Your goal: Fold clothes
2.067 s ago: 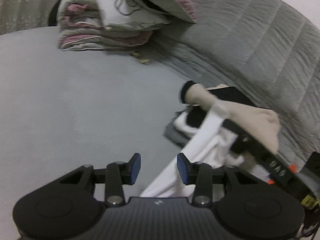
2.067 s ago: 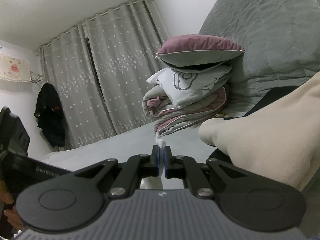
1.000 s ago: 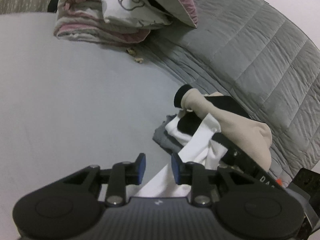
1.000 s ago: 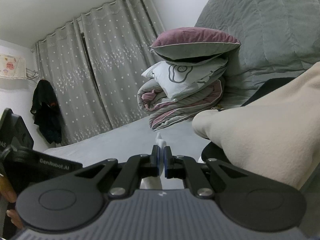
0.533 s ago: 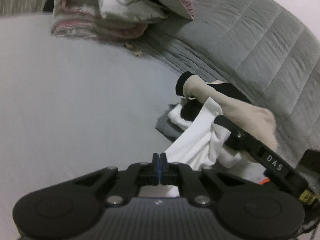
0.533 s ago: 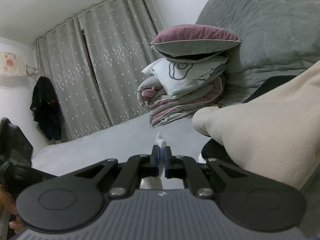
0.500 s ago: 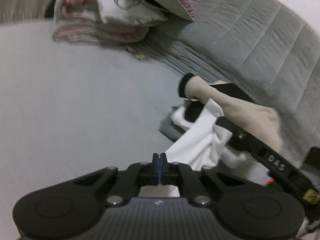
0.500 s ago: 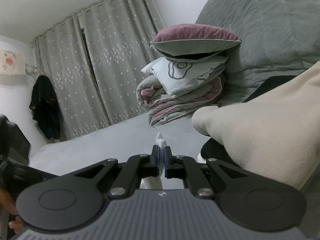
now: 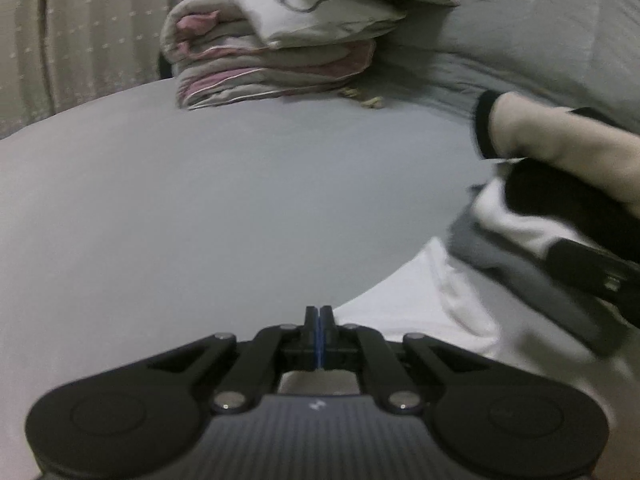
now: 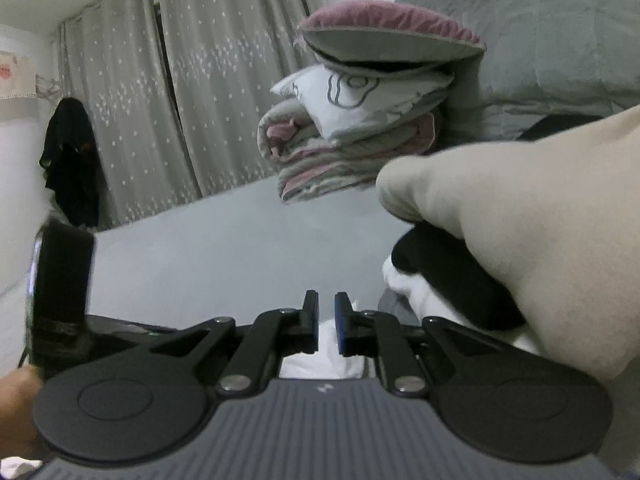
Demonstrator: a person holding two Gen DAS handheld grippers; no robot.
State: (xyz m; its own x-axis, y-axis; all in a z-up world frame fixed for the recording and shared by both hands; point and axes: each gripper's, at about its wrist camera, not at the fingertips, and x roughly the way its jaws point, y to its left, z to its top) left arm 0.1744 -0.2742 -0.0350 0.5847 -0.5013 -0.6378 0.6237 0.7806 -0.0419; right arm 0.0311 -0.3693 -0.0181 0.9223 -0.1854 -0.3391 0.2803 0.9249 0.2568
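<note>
1. Bedding filled both views: a grey bed sheet (image 9: 224,200) stretched flat ahead of the grippers, with a quilted grey cover (image 9: 532,40) rising behind it.
2. The left gripper (image 9: 319,320) was pressed fully closed, its blue-lined pads meeting in a thin line. Whether any cloth was pinched there could not be told, since the tips sat right at the edge of the white garment (image 9: 420,304).
3. That white garment lay spread on the sheet to the right of the left gripper's tips and ran back under the gripper body.
4. The right gripper (image 10: 326,312) had a narrow gap between its pads, and its jaws were opening. White garment (image 10: 320,356) showed below and behind the gap, but the pads did not press on it.
5. A heap of other clothes sat at the right: a beige garment (image 10: 520,232) draped over a black garment (image 10: 452,276), with more white cloth and a grey piece (image 9: 480,248) beneath, all blurred in the left wrist view.
6. A folded pile of quilts (image 10: 360,140) stood at the far end of the sheet, topped by a pink-edged pillow (image 10: 384,32).
7. Dotted curtains (image 10: 208,92) hung behind, and a dark coat (image 10: 72,160) hung beside them on the wall.
</note>
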